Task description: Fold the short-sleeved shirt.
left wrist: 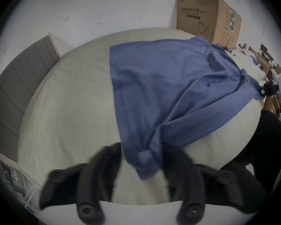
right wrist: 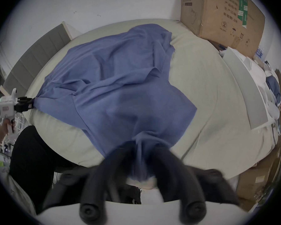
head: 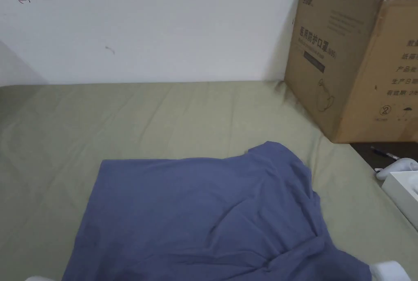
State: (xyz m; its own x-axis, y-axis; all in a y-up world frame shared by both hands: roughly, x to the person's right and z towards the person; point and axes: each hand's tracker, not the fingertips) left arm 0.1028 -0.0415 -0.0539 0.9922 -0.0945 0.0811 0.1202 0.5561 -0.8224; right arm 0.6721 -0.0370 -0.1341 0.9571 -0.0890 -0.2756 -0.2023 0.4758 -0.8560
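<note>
Bed [head: 122, 110] carries the blue shirt [head: 204, 212], long axis crosswise; left tongs [left wrist: 141, 160] and right tongs [right wrist: 140, 155] each clenched on its near edge.

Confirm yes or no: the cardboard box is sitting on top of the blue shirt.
No. In the head view the cardboard box stands beyond the blue shirt, with bare sheet between them.

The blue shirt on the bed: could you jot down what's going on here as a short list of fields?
Garment: blue shirt, rumpled, not yet folded
Surface: bed with pale green sheet
Left gripper: cloth lies between its jaws; grip unclear
Right gripper: shut on a bunched edge of the shirt
Backdrop: cardboard box against the wall
</note>
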